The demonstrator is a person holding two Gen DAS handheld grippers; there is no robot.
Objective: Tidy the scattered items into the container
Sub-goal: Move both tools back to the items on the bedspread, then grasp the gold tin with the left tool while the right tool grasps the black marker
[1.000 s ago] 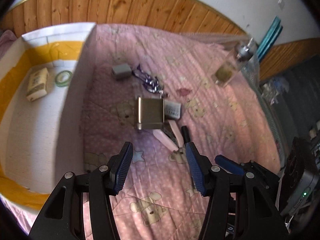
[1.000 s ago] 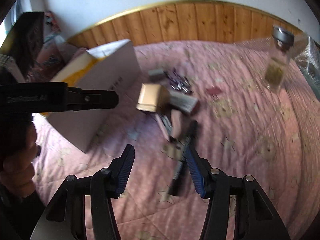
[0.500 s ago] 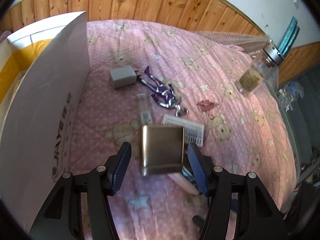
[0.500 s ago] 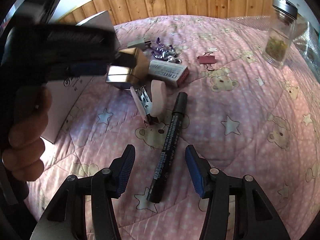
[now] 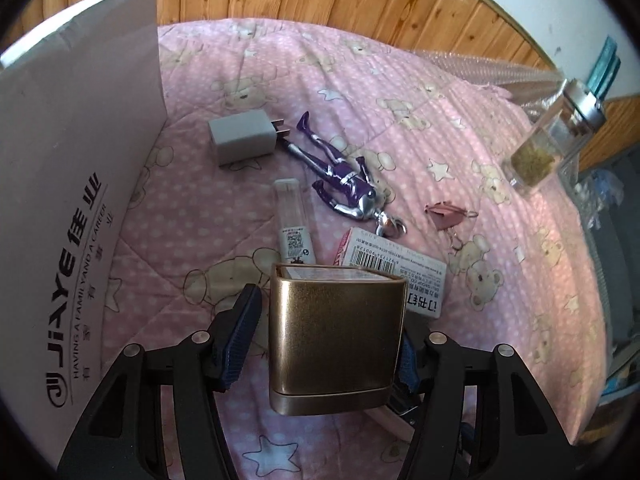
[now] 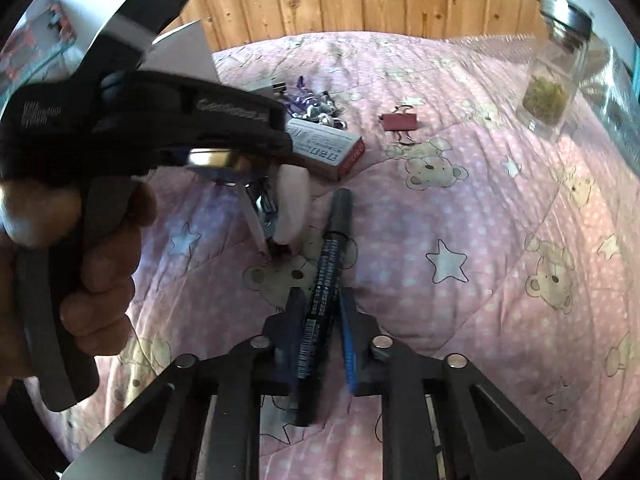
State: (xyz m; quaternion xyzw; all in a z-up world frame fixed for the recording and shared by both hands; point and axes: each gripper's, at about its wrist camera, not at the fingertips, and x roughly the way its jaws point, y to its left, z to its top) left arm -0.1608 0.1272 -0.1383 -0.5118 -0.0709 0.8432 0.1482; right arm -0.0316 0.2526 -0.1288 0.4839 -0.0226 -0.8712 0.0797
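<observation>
Blue pads, right gripper (image 6: pixel 320 312): clamped on the black marker (image 6: pixel 326 268), which a second ago lay loose between wide jaws
Left gripper (image 5: pixel 326 334): jaws wide and closing; gold box (image 5: pixel 334 340) between them, left pad apart from it, right pad hidden
Since earlier: gold box now fills the left gap
Container: white cardboard box (image 5: pixel 72 168) at far left
Left view only: grey charger (image 5: pixel 242 138), purple figure (image 5: pixel 340 178), clear tube (image 5: pixel 292 220)
Right view only: pink stapler (image 6: pixel 288 208), a hand (image 6: pixel 96 280) on the left gripper
Both: staple box (image 5: pixel 396 276), glass jar (image 6: pixel 556 72), pink quilt (image 5: pixel 460 128)
</observation>
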